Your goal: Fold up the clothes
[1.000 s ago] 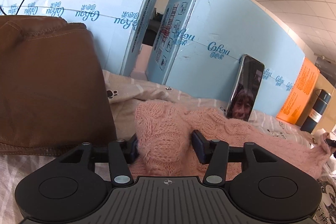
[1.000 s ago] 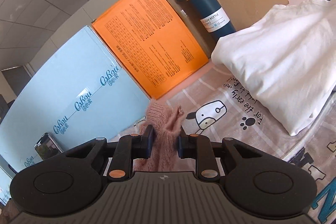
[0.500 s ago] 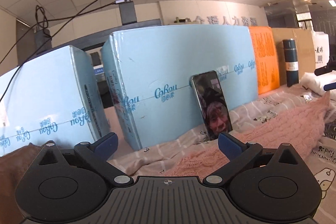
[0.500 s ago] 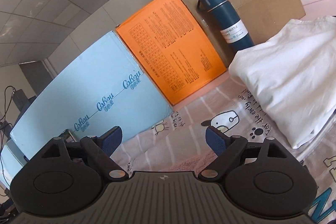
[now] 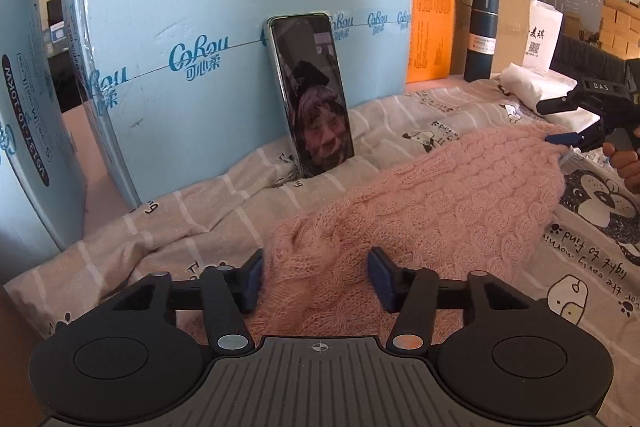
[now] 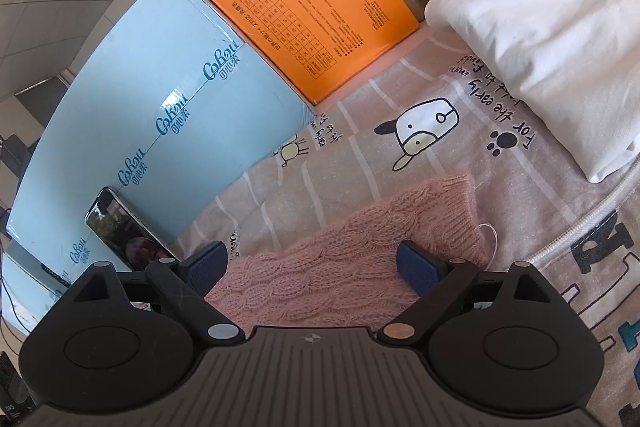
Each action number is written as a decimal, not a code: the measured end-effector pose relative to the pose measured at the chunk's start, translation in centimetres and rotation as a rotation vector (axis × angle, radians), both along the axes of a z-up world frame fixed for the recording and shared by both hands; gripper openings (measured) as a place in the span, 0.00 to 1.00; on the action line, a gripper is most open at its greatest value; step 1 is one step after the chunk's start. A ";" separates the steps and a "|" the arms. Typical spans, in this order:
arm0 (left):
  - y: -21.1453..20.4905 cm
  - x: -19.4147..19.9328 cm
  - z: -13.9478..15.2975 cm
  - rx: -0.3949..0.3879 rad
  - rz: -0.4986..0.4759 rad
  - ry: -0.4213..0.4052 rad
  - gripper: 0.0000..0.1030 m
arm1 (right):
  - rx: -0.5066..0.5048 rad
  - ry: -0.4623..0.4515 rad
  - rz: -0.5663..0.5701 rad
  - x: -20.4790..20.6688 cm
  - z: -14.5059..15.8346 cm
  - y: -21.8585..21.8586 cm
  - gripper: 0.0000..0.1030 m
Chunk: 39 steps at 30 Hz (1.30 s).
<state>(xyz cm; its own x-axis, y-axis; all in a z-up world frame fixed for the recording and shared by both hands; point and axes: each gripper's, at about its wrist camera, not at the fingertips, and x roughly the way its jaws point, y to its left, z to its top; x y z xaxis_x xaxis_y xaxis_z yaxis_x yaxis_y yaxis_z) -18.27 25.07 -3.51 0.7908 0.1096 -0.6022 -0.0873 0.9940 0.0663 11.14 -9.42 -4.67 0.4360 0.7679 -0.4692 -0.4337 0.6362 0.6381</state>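
Pink cable-knit sweater point(image 5: 432, 203) spread flat on printed bedsheet point(image 5: 460, 115), lying between both tools. Left tool point(image 5: 316, 279) spread apart, blue pads either side of a bunched sweater edge, not clenched on it. Right tool point(image 6: 316, 263) also spread wide, pads flanking the ribbed sweater end, knit lying between them but not pinched; loose thread point(image 6: 490, 239) trailing off that end. Same right tool seen in left wrist view at far right point(image 5: 568, 139), tip at the sweater's far corner, a hand point(image 5: 624, 163) behind it.

Phone point(image 5: 310, 95) propped upright against light blue box point(image 5: 240, 7), screen facing out, base on the bedsheet just beyond the sweater. Orange box point(image 6: 296, 7) next along, then brown cardboard box point(image 5: 508, 23). Dark blue bottle point(image 5: 482, 35) standing in front of the cardboard. Folded white garment point(image 6: 552, 35) on the bedsheet near the bottle, apart from the sweater. White bag with QR code point(image 5: 542, 35) behind the white garment. Second blue box point(image 5: 24, 131) at far left.
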 end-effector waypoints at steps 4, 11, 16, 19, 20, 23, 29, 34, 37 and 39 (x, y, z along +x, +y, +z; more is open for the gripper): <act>-2.0 -2.0 0.3 0.065 -0.041 -0.065 0.20 | -0.045 -0.058 0.001 -0.5 0.1 0.5 0.89; -5.6 -5.9 1.1 0.163 -0.093 -0.208 0.20 | -0.130 -0.421 0.081 -4.6 1.4 2.3 0.92; -7.4 -8.1 0.2 0.147 -0.114 -0.266 0.20 | -0.161 -0.628 0.298 -7.7 2.4 4.9 0.93; -7.9 -8.6 -0.2 0.159 -0.113 -0.280 0.20 | -0.193 -0.784 0.397 -9.5 3.4 6.8 0.93; -7.9 -8.7 -0.2 0.158 -0.113 -0.284 0.20 | -0.214 -0.838 0.446 -10.1 3.6 7.6 0.93; -8.1 -8.9 -0.6 0.166 -0.107 -0.286 0.20 | -0.308 -0.976 0.613 -11.8 3.4 10.5 0.92; -8.0 -9.0 -1.2 0.149 -0.126 -0.275 0.20 | -0.278 -1.004 0.797 -13.2 3.6 13.3 0.55; -7.9 -9.6 -0.8 0.151 -0.128 -0.294 0.20 | -0.242 -0.933 0.876 -13.6 3.6 13.0 0.09; -8.1 -10.0 -0.2 0.160 -0.133 -0.310 0.20 | -0.225 -0.940 0.855 -14.4 4.1 11.1 0.07; -8.3 -10.4 0.3 0.169 -0.143 -0.318 0.20 | -0.204 -0.954 0.829 -15.1 4.7 9.3 0.06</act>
